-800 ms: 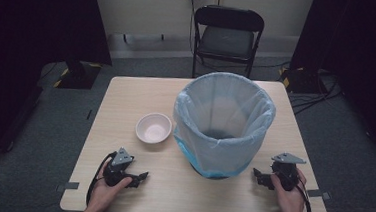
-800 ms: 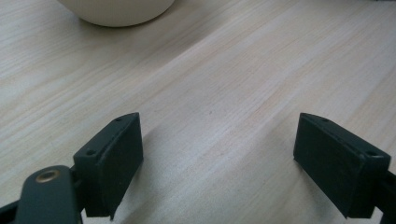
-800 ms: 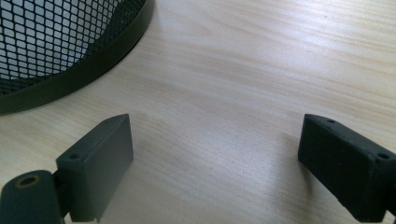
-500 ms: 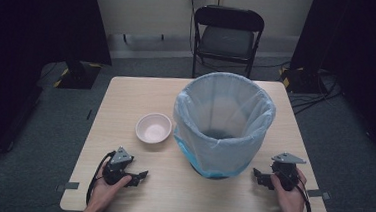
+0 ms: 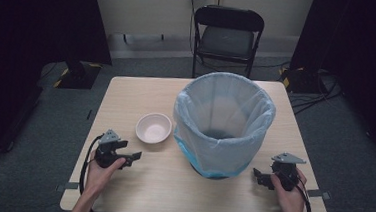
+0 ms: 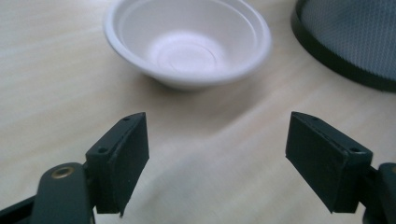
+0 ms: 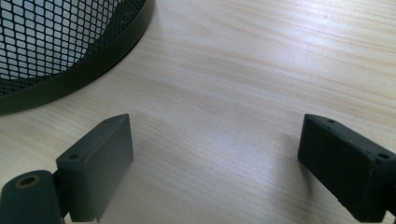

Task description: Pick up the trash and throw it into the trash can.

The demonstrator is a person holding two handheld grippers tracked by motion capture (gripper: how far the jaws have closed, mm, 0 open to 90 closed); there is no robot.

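White round bowl [image 6: 187, 42] beside mesh bin [image 5: 223, 123]; both hand-held grippers' jaws apart, empty.

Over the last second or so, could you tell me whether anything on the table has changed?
Nothing has visibly changed. The left gripper and right gripper rest on the table with jaws open and empty, the white bowl and the lined mesh bin sit where they were.

Lighting even on the work surface, dark at the surroundings.
Overhead light brightens the table [image 5: 126, 96]; curtains at both sides stay near black. Soft shadows lie under the bowl [image 6: 187, 42]. Both gripper views are slightly soft, with near jaws blurred.
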